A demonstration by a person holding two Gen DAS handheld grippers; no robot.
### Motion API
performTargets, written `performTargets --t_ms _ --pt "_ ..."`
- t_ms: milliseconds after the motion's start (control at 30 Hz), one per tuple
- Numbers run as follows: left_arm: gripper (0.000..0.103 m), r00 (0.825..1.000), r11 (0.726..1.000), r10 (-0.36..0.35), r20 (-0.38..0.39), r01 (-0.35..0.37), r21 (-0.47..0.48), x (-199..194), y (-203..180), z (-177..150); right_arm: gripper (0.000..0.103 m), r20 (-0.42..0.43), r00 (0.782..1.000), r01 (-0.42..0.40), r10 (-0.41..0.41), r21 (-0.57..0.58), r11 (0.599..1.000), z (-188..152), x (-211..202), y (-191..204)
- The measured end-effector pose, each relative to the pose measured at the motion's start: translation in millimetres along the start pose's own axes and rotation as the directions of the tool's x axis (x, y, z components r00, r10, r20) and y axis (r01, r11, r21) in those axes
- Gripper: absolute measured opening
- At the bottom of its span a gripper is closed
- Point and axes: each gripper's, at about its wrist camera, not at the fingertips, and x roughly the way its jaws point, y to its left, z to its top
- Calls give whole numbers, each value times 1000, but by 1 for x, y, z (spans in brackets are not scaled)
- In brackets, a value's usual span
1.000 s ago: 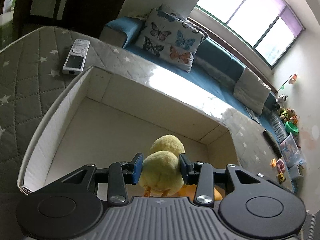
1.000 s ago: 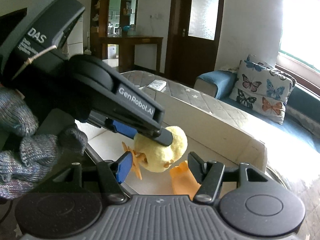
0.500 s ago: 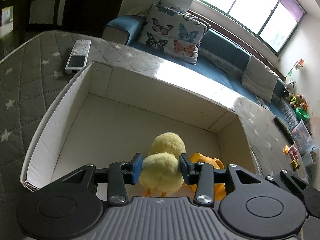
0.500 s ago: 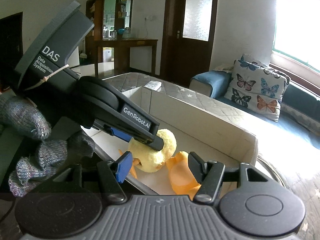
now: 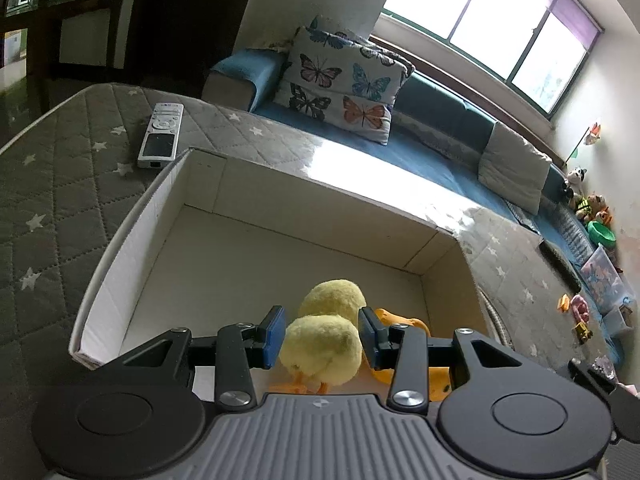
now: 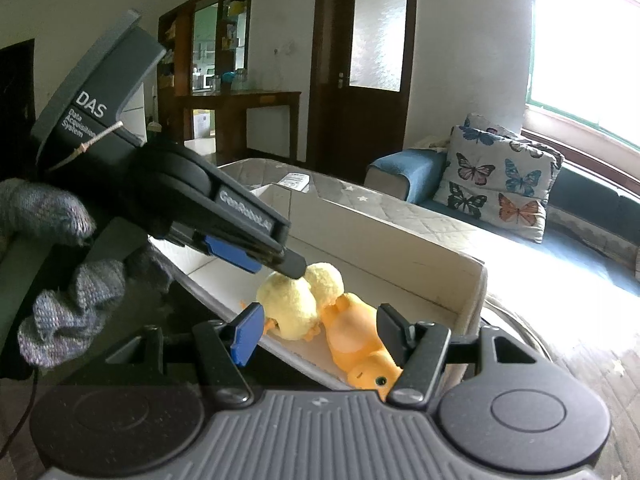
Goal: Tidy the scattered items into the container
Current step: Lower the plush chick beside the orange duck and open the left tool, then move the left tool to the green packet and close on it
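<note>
A yellow plush chick [image 5: 322,346] lies on the floor of the white cardboard box [image 5: 120,240], beside an orange rubber duck [image 5: 404,320]. My left gripper [image 5: 320,336] is open around the chick, its pads a small gap off each side. In the right wrist view the chick [image 6: 292,304] and the duck [image 6: 356,340] lie side by side in the box [image 6: 400,252], with the left gripper [image 6: 276,256] over the chick. My right gripper [image 6: 316,334] is open and empty, near the box's front corner.
A white remote control [image 5: 160,136] lies on the grey quilted star-patterned mattress [image 5: 48,184] behind the box's left corner. A blue sofa with a butterfly cushion [image 5: 340,84] runs behind. Small toys [image 5: 576,312] lie at the far right.
My left gripper has lowered the chick onto the box floor beside the duck and its jaws have opened off it. The right gripper has stayed open and drawn back a little.
</note>
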Motion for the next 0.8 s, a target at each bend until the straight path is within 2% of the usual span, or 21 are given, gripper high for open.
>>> performTargets --t_ms 367,467,800 --pt "43 998 999 -31 56 29 35 -41 -18 -17 64 1 1000 26 -26 -12 1000 -26 -39 11" --pt "43 997 998 -38 63 35 44 -51 -23 -26 72 5 999 37 -37 -5 999 -36 -51 15" --pt "43 996 997 -52 71 47 68 -73 -32 -59 73 -25 996 83 -83 11 996 -77 -84 25"
